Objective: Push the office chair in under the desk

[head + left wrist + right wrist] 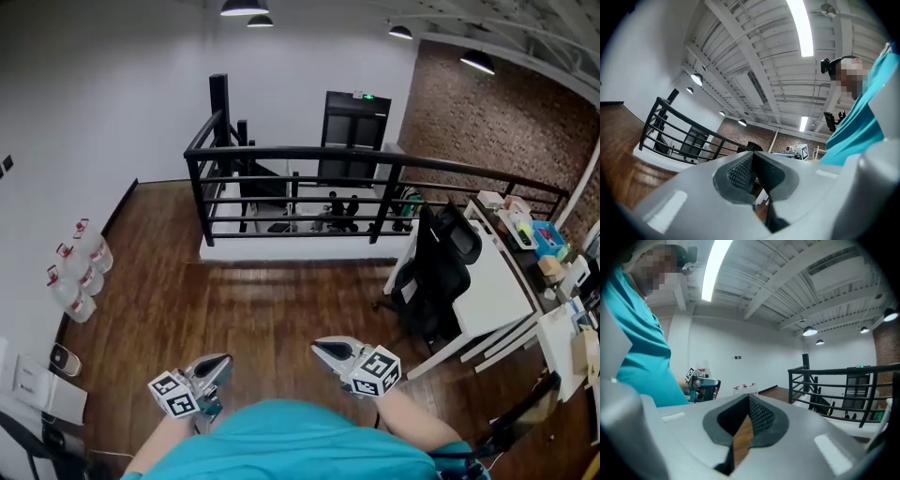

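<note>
A black office chair (pixel 437 273) stands at the right, pulled out from the long white desk (pixel 499 286), its back toward the wooden floor. Both grippers are held close to my body, well short of the chair. My left gripper (pixel 221 361) points forward with its jaws shut and empty; in its own view the tips (pixel 752 158) meet, and the chair's dark top (pixel 751 146) peeks just above them. My right gripper (pixel 321 348) is a little nearer the chair, about a metre to its left. Its jaws (pixel 749 398) are shut with nothing between them.
A black metal railing (pixel 300 156) fences a stairwell at the far middle, with a dark door (pixel 355 120) behind it. Several water jugs (pixel 80 269) line the left wall. The desk's far end carries clutter (pixel 539 244). Open wooden floor (pixel 262 300) lies ahead.
</note>
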Demonstrator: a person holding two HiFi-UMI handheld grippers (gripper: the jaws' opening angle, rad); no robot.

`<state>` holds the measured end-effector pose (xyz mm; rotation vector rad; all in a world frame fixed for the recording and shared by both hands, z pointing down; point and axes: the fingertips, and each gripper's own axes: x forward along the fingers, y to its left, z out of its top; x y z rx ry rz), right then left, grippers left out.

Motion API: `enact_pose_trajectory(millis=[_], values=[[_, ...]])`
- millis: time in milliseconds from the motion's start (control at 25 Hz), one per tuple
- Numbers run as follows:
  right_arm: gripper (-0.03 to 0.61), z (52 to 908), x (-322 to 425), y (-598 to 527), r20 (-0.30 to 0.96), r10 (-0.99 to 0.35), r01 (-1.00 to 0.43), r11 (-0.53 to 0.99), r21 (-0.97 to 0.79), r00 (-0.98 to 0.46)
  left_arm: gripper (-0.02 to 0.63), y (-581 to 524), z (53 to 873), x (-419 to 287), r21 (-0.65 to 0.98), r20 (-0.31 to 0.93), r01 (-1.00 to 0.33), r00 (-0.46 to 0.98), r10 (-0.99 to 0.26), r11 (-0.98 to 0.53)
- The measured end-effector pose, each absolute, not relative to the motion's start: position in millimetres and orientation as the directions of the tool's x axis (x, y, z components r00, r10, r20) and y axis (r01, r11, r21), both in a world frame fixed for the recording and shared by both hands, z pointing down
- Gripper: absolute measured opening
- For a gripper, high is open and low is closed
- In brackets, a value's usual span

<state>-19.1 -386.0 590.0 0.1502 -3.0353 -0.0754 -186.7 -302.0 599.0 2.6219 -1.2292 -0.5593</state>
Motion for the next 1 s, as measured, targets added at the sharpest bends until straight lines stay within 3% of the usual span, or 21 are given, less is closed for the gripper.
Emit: enact_pose_trajectory(millis=[520,720,1000], values=[[0.000,563.1,-48.1,-170.8,0.096,-0.086,-0.080,0.995,0.059,-0.992,0.026,-60.2,606.7,-226.6,0.347,-0.212,-0.721,0.562,-0.799,-0.599],[0.000,555.1,-11.7,-124.4,0.101,-0.100,-0.093,0.993,0.071,-0.990,0.026,-20.3,604.2,-199.0,0.348,-0.227,-0.722,0.554,-0.801,-0.598],[0.000,550.0,80.1,-52.5,0.087,-0.101,-0.093,0.992,0.090,-0.991,0.025,42.7,598.1,-102.0,0.340,-0.235,-0.708,0.573,-0.785,-0.618]])
